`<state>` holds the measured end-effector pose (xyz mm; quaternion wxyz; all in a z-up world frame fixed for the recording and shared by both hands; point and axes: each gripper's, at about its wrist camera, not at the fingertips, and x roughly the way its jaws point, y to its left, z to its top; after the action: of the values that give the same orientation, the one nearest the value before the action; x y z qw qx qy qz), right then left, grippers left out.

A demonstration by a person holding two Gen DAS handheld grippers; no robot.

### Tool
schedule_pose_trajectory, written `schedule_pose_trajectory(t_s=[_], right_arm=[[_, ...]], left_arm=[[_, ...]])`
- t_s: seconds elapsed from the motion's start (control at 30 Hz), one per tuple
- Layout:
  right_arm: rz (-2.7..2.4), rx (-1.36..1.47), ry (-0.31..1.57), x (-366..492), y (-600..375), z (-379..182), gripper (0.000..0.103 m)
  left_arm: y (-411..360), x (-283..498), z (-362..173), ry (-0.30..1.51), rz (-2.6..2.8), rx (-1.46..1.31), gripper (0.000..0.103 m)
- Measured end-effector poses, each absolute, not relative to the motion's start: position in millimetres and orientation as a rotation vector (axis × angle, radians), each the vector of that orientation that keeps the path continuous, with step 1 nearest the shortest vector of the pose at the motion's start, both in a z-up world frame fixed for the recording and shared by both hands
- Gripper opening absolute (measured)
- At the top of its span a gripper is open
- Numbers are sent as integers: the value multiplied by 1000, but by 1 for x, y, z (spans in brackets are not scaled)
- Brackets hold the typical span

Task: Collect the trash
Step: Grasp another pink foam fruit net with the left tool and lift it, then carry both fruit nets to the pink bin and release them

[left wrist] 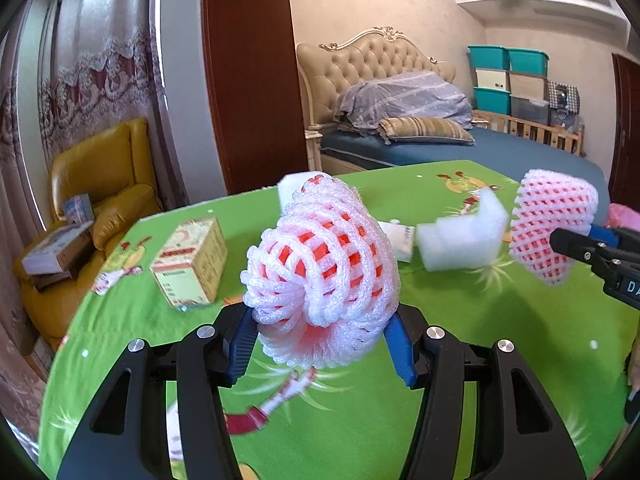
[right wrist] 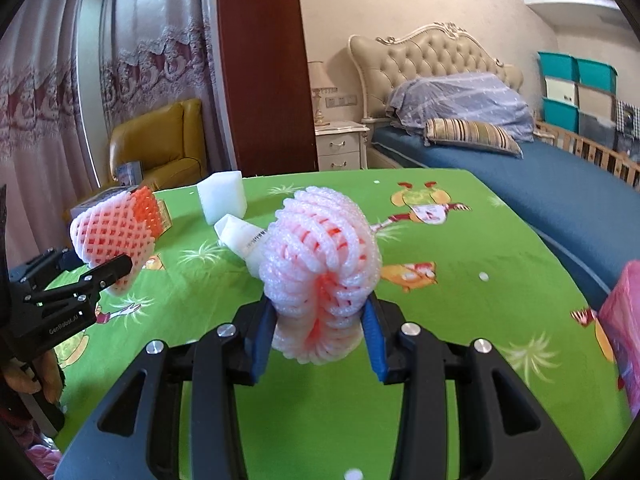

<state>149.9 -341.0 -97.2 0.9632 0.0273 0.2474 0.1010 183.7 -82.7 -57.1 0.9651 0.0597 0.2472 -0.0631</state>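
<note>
Trash already sits in both claws: the left claw (left wrist: 320,344) is clamped on a white-and-red foam fruit net (left wrist: 320,268), and the right claw (right wrist: 320,340) squeezes a second white-and-pink foam fruit net (right wrist: 320,276), both lifted over the green cartoon-print worktop (left wrist: 500,320). What matters next is likely the drop-off: a pink plastic bag (right wrist: 628,332) lies at the worktop's right edge, nearer the right claw. Left lying are a white L-shaped foam block (left wrist: 464,240) and a yellowish cardboard box (left wrist: 192,264).
</note>
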Motion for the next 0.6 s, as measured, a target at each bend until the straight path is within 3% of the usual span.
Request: schedule_pose_trajectory(t_s=[0.6], right_arm=[[123,-33,466,66,-389,-96,40]], left_arm=[[-160,148,-54,505,-398,165,54]])
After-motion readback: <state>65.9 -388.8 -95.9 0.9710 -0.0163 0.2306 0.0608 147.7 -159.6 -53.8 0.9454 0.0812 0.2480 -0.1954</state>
